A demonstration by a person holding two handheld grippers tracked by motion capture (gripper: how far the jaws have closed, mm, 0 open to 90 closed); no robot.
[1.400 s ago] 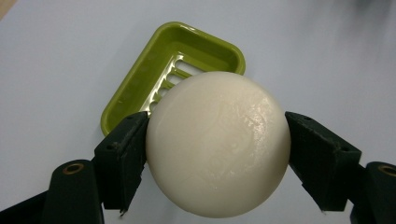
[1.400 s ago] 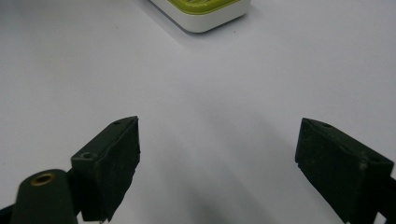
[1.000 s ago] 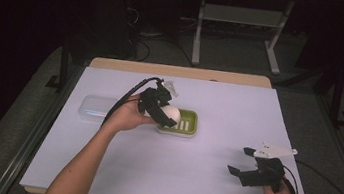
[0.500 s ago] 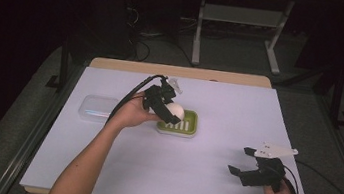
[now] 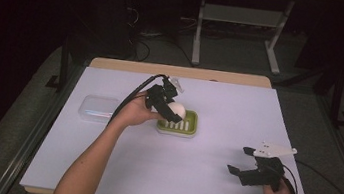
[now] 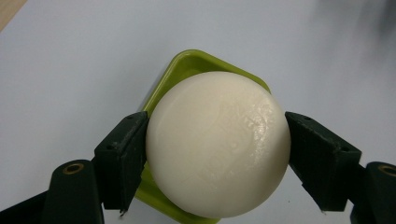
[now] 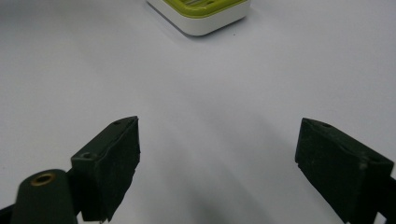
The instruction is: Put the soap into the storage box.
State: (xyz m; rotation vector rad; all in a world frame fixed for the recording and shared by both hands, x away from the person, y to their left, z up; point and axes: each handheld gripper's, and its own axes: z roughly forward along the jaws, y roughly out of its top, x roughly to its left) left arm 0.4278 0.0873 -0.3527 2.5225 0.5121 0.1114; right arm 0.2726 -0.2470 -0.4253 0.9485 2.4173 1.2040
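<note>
Cream-white and round, the soap bar [image 6: 217,143] sits clamped between the two jaws of our left gripper [image 5: 166,104], held just above the green soap dish [image 5: 177,124] in the middle of the counter [image 5: 238,111]; we judge the pick-up done, with lowering it onto the ribbed dish and letting go yet to do. The clear lid [image 5: 97,108] (lying flat, well to the left of the dish) probably comes after that. Our right gripper [image 5: 246,168] waits near the counter's front right with its jaws spread wide and nothing between them.
</note>
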